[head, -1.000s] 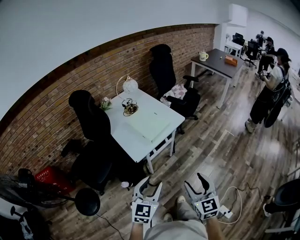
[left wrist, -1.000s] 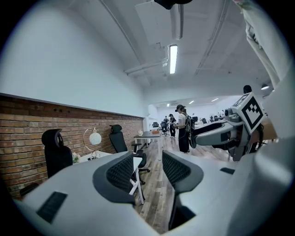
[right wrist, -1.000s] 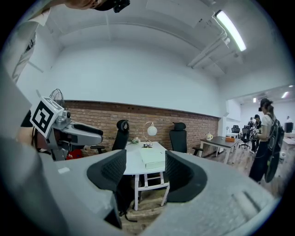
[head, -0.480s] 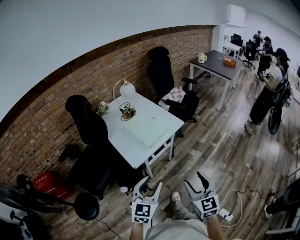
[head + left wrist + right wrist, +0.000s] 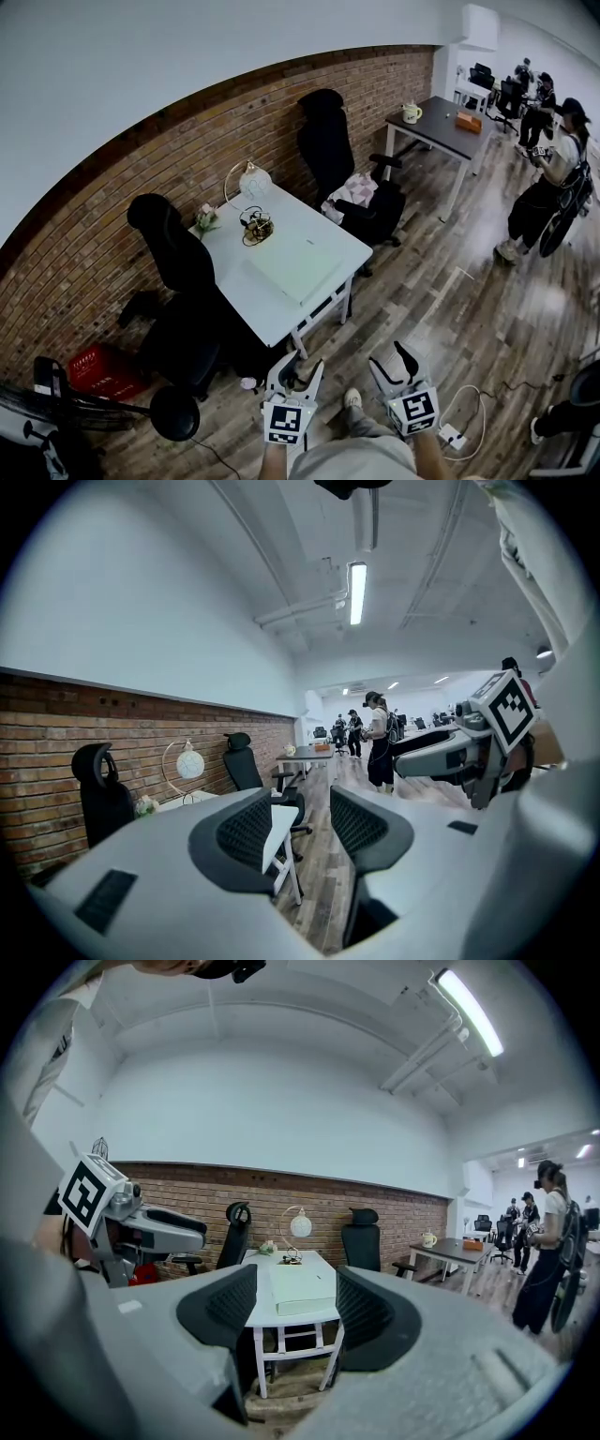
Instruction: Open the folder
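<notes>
A pale green folder (image 5: 293,262) lies shut and flat on the white table (image 5: 258,305) by the brick wall. The right gripper view has the folder (image 5: 302,1290) straight ahead between the jaws, well beyond them. Both grippers hang low in the head view, over the wooden floor and well short of the table. My left gripper (image 5: 302,364) is open with nothing between its pads. My right gripper (image 5: 389,361) is open and empty too. In the left gripper view the left gripper (image 5: 300,832) frames the table's corner (image 5: 279,825).
Black office chairs (image 5: 178,248) (image 5: 328,141) stand at the table, which also bears a globe lamp (image 5: 253,178) and small ornaments. A power strip (image 5: 450,433) with cable lies on the floor at right. A dark desk (image 5: 441,127), a standing person (image 5: 548,183), and a red basket (image 5: 98,367) are about.
The table has drawn slightly nearer in the head view as both grippers came forward together. Their jaws stay equally open. The person at right has shifted a little.
</notes>
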Tool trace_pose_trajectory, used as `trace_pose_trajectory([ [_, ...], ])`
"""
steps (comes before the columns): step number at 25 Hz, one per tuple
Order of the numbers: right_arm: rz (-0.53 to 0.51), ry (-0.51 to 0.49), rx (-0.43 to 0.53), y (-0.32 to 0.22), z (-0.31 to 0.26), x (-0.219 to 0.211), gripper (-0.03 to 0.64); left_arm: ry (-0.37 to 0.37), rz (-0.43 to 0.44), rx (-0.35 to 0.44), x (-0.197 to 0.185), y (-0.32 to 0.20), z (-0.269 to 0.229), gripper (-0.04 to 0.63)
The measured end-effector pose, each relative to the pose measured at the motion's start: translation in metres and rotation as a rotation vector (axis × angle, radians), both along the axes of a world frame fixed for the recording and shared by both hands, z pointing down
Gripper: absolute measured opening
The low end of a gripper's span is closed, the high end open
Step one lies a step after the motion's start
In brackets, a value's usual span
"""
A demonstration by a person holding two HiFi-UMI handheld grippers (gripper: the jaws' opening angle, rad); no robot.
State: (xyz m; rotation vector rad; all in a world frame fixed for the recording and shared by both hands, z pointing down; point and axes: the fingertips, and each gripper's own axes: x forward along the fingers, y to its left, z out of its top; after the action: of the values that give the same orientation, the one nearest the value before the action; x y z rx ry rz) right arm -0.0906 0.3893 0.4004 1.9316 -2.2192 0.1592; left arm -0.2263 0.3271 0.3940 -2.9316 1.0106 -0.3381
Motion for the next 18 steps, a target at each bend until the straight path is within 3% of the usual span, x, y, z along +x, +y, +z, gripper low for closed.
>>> trace_pose_trajectory([
  [18, -0.05, -0.025, -0.016, -0.084, 0.007, 0.063, 0.264, -0.046, -0.064, -0.04, 0.057, -0.077, 0.01, 0.187],
])
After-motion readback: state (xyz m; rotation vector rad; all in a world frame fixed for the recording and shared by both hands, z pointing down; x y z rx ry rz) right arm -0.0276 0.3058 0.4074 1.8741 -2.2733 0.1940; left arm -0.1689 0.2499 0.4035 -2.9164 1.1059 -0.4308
